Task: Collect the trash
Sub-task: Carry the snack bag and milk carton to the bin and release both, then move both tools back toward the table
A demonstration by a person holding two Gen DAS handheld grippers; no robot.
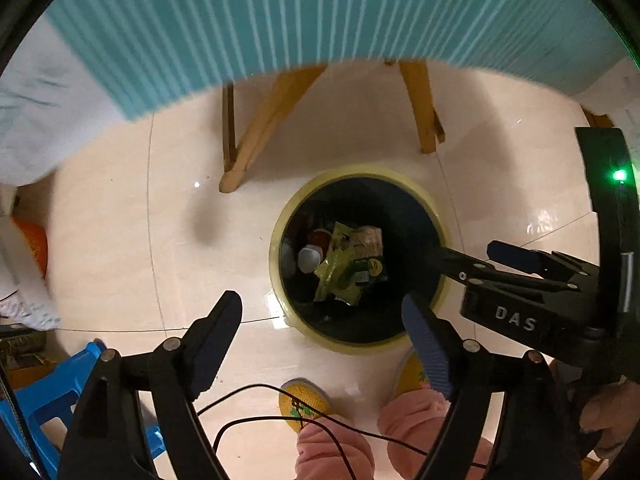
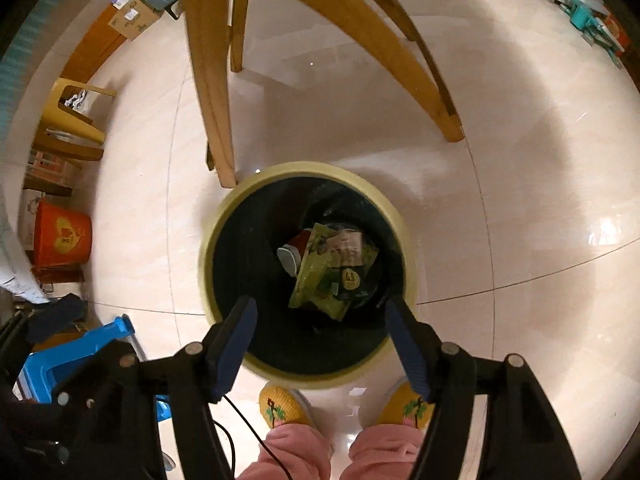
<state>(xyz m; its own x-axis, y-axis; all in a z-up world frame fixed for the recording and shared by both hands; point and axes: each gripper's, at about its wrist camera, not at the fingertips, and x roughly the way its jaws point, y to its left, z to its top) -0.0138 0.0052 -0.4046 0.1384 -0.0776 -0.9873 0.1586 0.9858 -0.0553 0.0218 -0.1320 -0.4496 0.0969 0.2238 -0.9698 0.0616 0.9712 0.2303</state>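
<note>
the round trash bin (image 2: 408,240) with the pale yellow rim and black bag stands on the shiny tile floor (image 2: 520,160), right below both grippers. the trash is down inside it: a green snack wrapper (image 2: 320,276) lies on top, and a red cup (image 2: 298,242) and a small white pot (image 1: 309,259) lie just beside it, on its left.

the left gripper (image 1: 326,322) points down with its fingers spread wide and nothing between them. its right finger hangs over the near edge of the bin, its left finger over bare floor. the right gripper (image 2: 320,328) also has its fingers spread wide and empty, both tips over the near rim. in the left view it reaches in from the right, over the bin's rim.

a wooden chair leg (image 2: 212,92) comes down very near the far left rim. the person's yellow slippers (image 2: 280,404) stand just beside the near rim. a blue stool (image 2: 80,356) stands on the near left. the floor to the right of the bin is open.
</note>
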